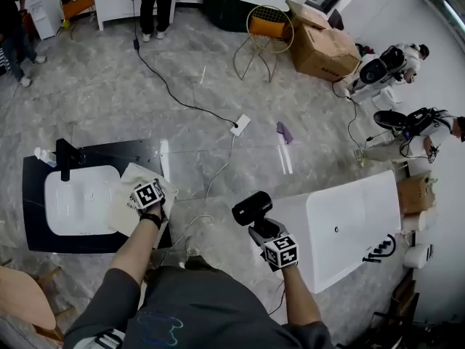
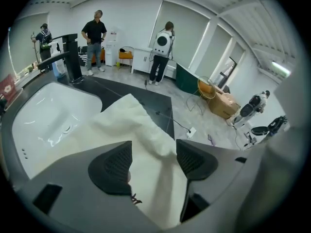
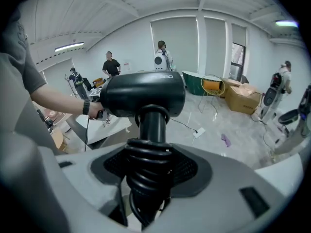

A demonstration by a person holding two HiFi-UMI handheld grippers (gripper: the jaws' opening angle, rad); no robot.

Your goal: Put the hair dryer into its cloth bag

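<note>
The cream cloth bag [image 1: 122, 203] [image 2: 131, 120] lies crumpled on the black counter [image 1: 43, 240], to the right of its white sink [image 1: 80, 198]. My left gripper [image 1: 147, 187] [image 2: 153, 164] points steeply down right over the bag. Its jaws stand apart, with a raised fold of cloth in the gap and neither pad pressing on it. My right gripper [image 1: 260, 230] [image 3: 146, 171] holds the black hair dryer [image 1: 251, 208] [image 3: 143, 93] over the floor to the right of the counter. It is shut on the handle, which has the cord wound round it, and the barrel stands above the jaws.
A black faucet [image 1: 67, 157] [image 2: 73, 57] stands behind the sink. A white bathtub [image 1: 349, 224] lies to the right of the dryer. A cable and power strip [image 1: 240, 125] cross the floor. Farther off are a cardboard box [image 1: 323, 49], a wire chair [image 1: 267, 27] and standing people [image 2: 95, 40].
</note>
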